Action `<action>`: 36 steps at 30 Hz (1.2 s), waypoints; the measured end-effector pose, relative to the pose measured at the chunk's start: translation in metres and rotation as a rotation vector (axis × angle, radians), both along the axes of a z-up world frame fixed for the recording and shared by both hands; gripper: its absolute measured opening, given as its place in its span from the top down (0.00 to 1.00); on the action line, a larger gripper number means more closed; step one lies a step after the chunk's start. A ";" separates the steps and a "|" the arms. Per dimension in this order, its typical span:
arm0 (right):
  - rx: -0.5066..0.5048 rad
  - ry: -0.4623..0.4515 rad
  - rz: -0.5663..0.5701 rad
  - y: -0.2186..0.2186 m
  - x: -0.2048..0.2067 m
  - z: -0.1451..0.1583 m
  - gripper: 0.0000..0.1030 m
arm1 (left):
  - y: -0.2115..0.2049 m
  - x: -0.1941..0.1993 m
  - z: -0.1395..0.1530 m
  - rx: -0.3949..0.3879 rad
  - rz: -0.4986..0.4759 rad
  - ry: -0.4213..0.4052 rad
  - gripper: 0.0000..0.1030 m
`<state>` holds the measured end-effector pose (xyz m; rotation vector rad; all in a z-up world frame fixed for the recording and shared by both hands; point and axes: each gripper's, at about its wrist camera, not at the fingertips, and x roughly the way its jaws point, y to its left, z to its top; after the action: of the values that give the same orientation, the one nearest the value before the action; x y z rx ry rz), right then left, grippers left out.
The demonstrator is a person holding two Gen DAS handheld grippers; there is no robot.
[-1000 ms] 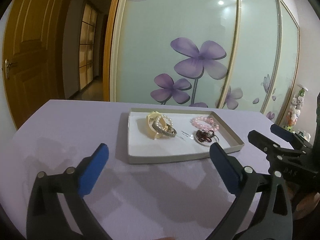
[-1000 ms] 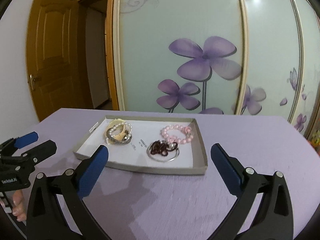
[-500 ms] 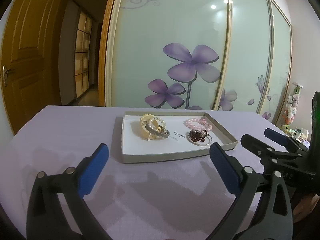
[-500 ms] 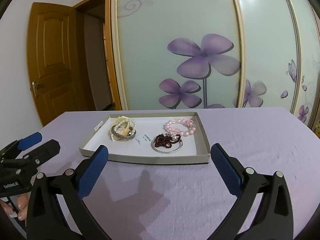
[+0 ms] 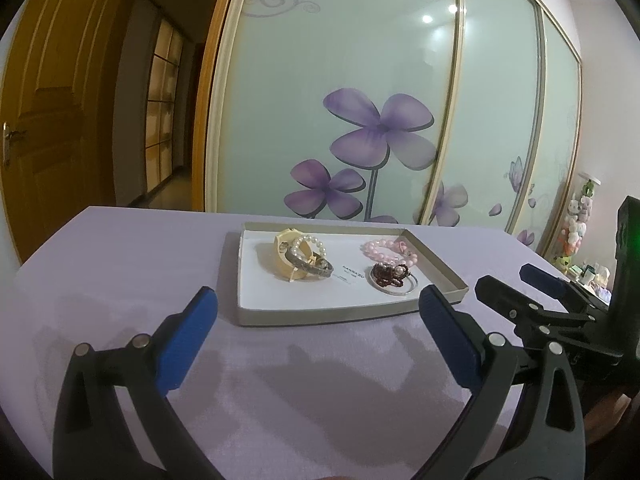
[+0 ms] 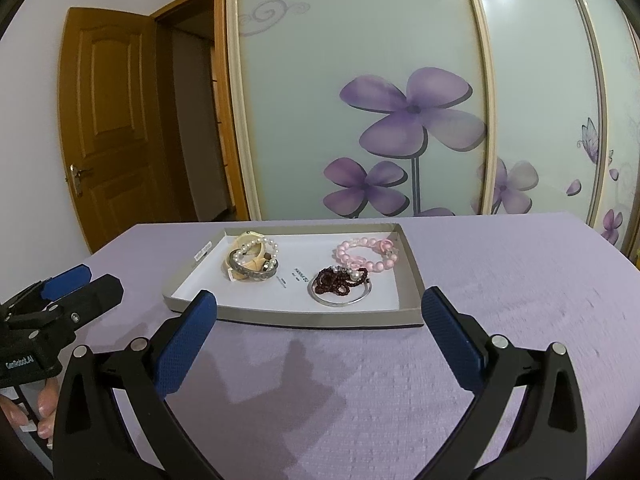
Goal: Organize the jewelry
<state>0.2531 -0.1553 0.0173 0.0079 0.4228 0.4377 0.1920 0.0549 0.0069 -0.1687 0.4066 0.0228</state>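
A shallow grey tray [image 5: 344,315] [image 6: 296,317] with a white floor lies on the lilac table. Inside at the left are a cream bangle [image 5: 286,266] [image 6: 245,254], a white pearl bracelet [image 5: 310,242] [image 6: 256,246] and a silver band [image 5: 314,266] [image 6: 252,272], piled together. At the right lie a pink bead bracelet [image 5: 386,250] [image 6: 366,254], a dark red bead string [image 5: 388,272] [image 6: 338,282] and a silver ring [image 5: 396,286] [image 6: 340,298]. My left gripper [image 5: 318,316] and right gripper [image 6: 320,316] both stand open, short of the tray's near edge, holding nothing.
The lilac table [image 5: 120,264] [image 6: 500,280] ends at a frosted sliding door with purple flowers [image 5: 380,132]. A wooden door [image 6: 108,120] stands at the left. The other gripper shows at each view's edge, right [image 5: 532,300] and left [image 6: 60,300]. Soft toys [image 5: 576,224] sit far right.
Both cameras have tipped upward and eased back slightly, so the tray sits lower and a little further off. The jewelry has not moved and both grippers stay open.
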 end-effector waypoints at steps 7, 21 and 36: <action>-0.002 -0.006 0.006 0.001 -0.003 0.003 0.01 | 0.001 -0.002 0.003 -0.007 0.000 0.000 0.02; 0.010 -0.005 0.000 -0.001 -0.009 0.015 0.01 | -0.003 -0.008 0.017 0.014 0.005 0.000 0.02; 0.018 -0.010 0.002 -0.001 -0.012 0.020 0.01 | -0.005 -0.011 0.021 0.012 0.006 0.000 0.02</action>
<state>0.2416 -0.1559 0.0374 0.0229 0.4095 0.4439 0.1811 0.0503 0.0283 -0.1581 0.4055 0.0310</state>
